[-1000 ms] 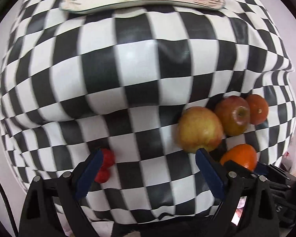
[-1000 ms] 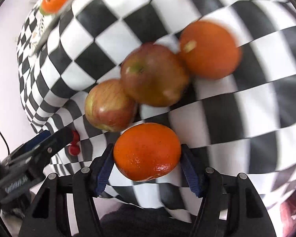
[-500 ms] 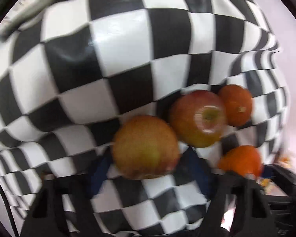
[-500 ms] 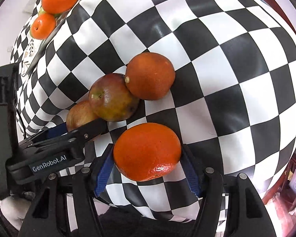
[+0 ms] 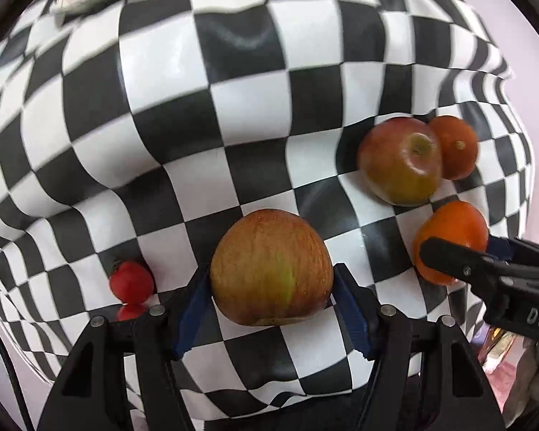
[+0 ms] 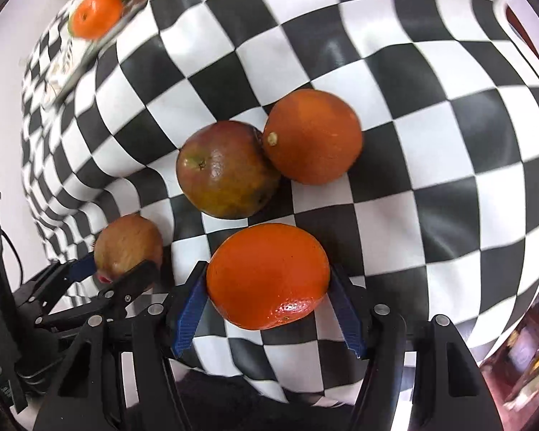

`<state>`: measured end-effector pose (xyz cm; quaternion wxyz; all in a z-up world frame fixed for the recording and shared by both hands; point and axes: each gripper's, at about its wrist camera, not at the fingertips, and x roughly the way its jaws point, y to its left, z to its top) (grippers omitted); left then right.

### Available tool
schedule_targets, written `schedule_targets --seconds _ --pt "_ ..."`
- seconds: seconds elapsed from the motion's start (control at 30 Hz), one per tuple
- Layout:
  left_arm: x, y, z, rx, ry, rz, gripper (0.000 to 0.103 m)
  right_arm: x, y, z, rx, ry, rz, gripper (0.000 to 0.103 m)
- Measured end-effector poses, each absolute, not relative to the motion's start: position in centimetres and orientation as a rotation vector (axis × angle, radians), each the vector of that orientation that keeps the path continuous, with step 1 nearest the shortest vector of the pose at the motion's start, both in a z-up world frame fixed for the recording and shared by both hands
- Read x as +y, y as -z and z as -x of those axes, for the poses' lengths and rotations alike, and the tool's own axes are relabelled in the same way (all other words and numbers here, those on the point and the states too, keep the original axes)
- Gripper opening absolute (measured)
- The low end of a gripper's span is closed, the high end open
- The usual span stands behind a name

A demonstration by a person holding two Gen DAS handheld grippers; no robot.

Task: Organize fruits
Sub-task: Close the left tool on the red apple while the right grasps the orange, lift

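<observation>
My left gripper is shut on a yellow-red apple, its blue pads against both sides. My right gripper is shut on an orange; that orange also shows in the left wrist view, and the held apple shows in the right wrist view. A darker red-green apple and a second orange lie touching each other on the checkered cloth. Two small red fruits lie left of my left gripper.
A patterned plate at the far left of the table carries two oranges and something green. The black-and-white checkered cloth covers the table and drops off at the right edge.
My left gripper has moved right from the small red fruits to the yellow-red apple and shut on it. My right gripper has kept its hold on the orange.
</observation>
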<state>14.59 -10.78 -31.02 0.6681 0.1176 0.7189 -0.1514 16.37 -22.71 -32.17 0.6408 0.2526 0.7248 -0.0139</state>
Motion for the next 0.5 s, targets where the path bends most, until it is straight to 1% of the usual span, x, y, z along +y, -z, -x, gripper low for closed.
schedule_targets --seconds 0.07,0.27,0.43,0.5 --pt "-12.0 31.6 -15.6 1.611 0.337 -0.274 0.065 -22.6 32.8 -16.5 1.660 0.038 -0.579 0.068" --pt "-12.0 31.5 -16.7 1.597 0.333 -0.257 0.065 -23.8 33.9 -16.5 1.670 0.031 -0.652 0.068" --pt "-11.6 30.7 -16.6 1.585 0.323 -0.231 0.065 -22.7 33.6 -16.6 1.662 0.039 -0.606 0.068" --pt "-10.0 30.0 -17.6 1.581 0.323 -0.222 0.064 -22.1 33.1 -16.7 1.652 0.033 -0.575 0.068"
